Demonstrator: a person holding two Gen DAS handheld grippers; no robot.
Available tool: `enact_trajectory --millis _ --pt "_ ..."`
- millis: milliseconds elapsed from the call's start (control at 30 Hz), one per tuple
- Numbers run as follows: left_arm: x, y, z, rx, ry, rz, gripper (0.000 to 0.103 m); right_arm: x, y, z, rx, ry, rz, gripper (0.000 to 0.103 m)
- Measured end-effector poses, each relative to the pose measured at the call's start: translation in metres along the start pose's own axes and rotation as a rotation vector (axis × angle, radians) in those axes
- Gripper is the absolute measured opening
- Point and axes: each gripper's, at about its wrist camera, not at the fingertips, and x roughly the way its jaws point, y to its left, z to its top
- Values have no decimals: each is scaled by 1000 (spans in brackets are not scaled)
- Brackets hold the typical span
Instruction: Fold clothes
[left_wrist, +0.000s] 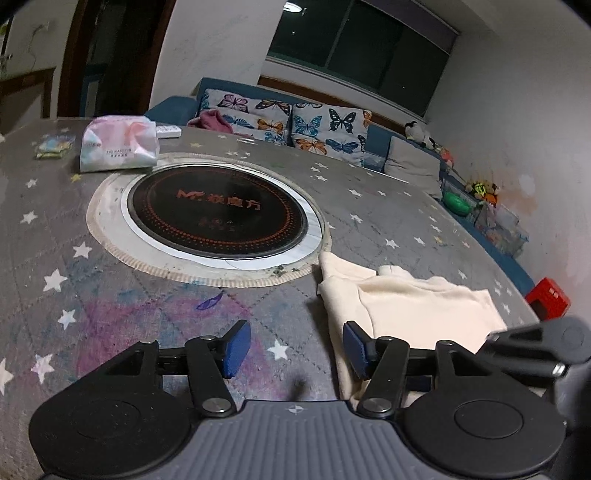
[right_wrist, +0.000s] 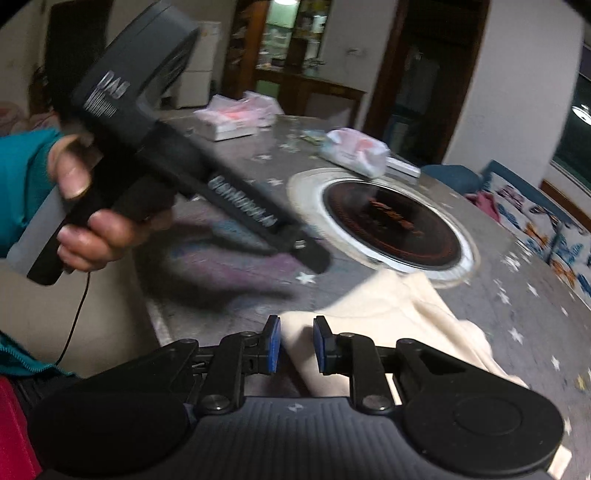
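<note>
A cream garment (left_wrist: 413, 306) lies partly folded on the grey star-patterned table (left_wrist: 184, 317), to the right of the round cooktop. My left gripper (left_wrist: 295, 350) is open and empty, just above the table at the garment's left edge. In the right wrist view the garment (right_wrist: 399, 317) lies in front of my right gripper (right_wrist: 295, 345). Its jaws stand partly open with a fold of the cream cloth between the blue pads (right_wrist: 274, 345); they do not look clamped. The left gripper's body (right_wrist: 155, 122), held by a hand, crosses that view blurred.
A round black induction cooktop (left_wrist: 218, 218) is set in the table's middle. A pink-white plastic pack (left_wrist: 118, 147) and a remote (left_wrist: 168, 131) lie at the far side. A blue sofa with butterfly cushions (left_wrist: 295, 122) runs behind. A red box (left_wrist: 548, 297) sits at the right.
</note>
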Motion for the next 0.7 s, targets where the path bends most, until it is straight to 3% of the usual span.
enact_trajectory --millis 100,200,367,700 --pt "5 3 4 -56 24 -22 68 9 7 0 -36 21 8 29" --pt "11 3 5 -94 50 -38 70 15 17 -1 -82 30 -14 29" --pt "21 1 7 -158 83 -48 75 14 16 0 -63 22 -42 14" --pt "41 -2 14 -332 156 -124 73 -15 -14 6 119 -82 -23 9"
